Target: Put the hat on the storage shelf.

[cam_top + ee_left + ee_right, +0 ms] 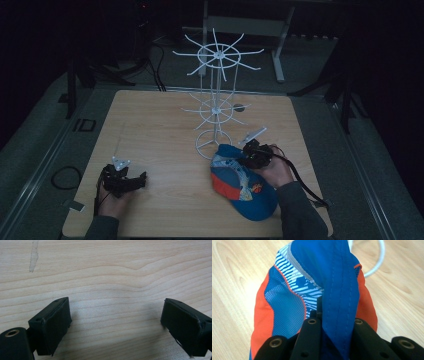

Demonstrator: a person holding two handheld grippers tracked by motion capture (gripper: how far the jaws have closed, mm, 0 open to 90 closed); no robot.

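Observation:
A blue, orange and white cap lies on the wooden table at the front right, its back end close to the ring base of a white wire rack. My right gripper is shut on a fold of the cap's blue fabric, which runs up between its jaws. At the front left my left gripper rests low over bare wood, its jaws wide apart with nothing between them; one pad casts a shadow on the table.
The rack stands at the table's middle back, with two tiers of spokes and a ring base. A table-leg frame stands on the dark floor behind. Bare wood lies between my two grippers.

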